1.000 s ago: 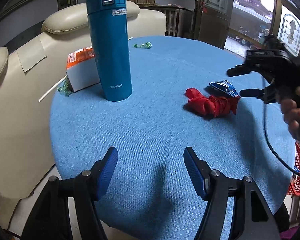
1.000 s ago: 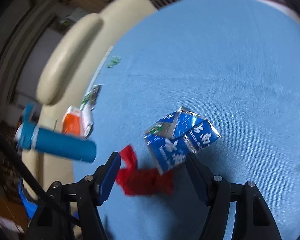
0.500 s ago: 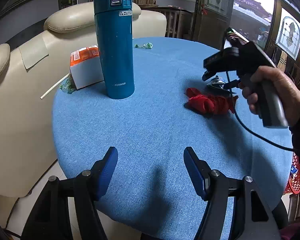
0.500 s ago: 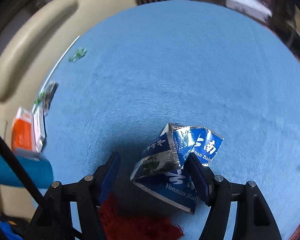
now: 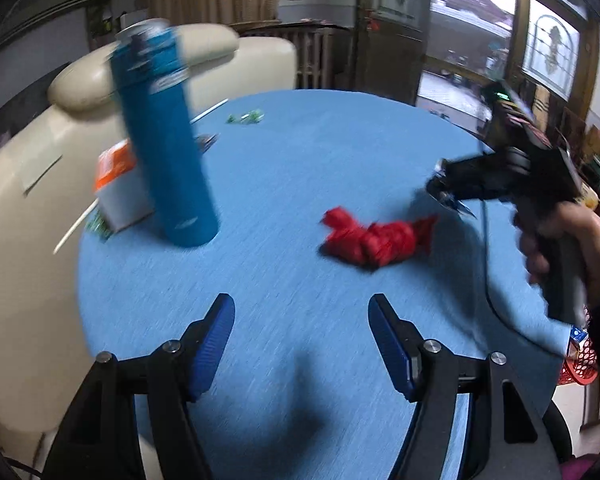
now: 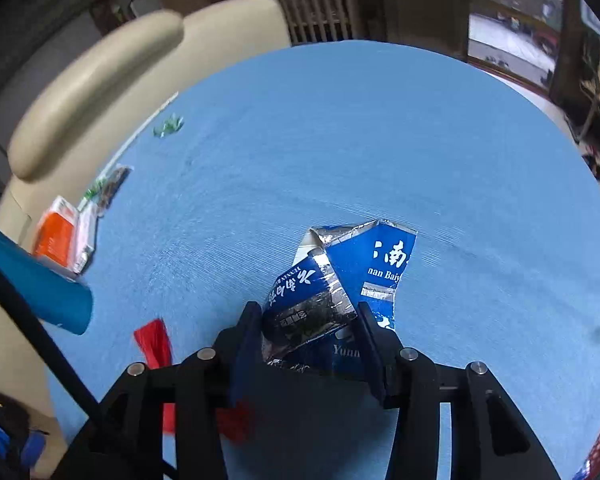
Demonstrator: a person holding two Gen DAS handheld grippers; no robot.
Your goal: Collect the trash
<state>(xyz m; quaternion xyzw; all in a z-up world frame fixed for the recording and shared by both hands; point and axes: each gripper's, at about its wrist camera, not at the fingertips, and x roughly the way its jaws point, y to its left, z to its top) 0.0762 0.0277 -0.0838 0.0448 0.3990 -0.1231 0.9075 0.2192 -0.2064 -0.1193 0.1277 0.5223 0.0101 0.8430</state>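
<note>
Trash now sits in the right gripper (image 6: pixel 308 320): its two blue pads are clamped on one crumpled blue-and-silver packet (image 6: pixel 340 276), low in the middle of the right wrist view. Half a second earlier the packet lay on the blue table (image 6: pixel 340 140) between pads that stood apart; now it is pinched from both sides and its printed flap sticks up and to the right. In the left wrist view the same gripper (image 5: pixel 446 196) appears at the right edge, held by one hand (image 5: pixel 556 236), with a sliver of packet showing at its tip.

The left gripper (image 5: pixel 302 344) hangs at the bottom of its frame with fingers spread wide apart, holding nothing, as before; its view has swung and blurred.

On the table I count one red crumpled wrapper (image 5: pixel 374 236) at centre right, one tall blue bottle (image 5: pixel 168 140) upper left, one orange-and-white carton (image 5: pixel 120 192) just behind the bottle, and one small cluster of green scraps (image 5: pixel 246 117) near the far edge. One red basket (image 5: pixel 580 364) shows at lower right.
</note>
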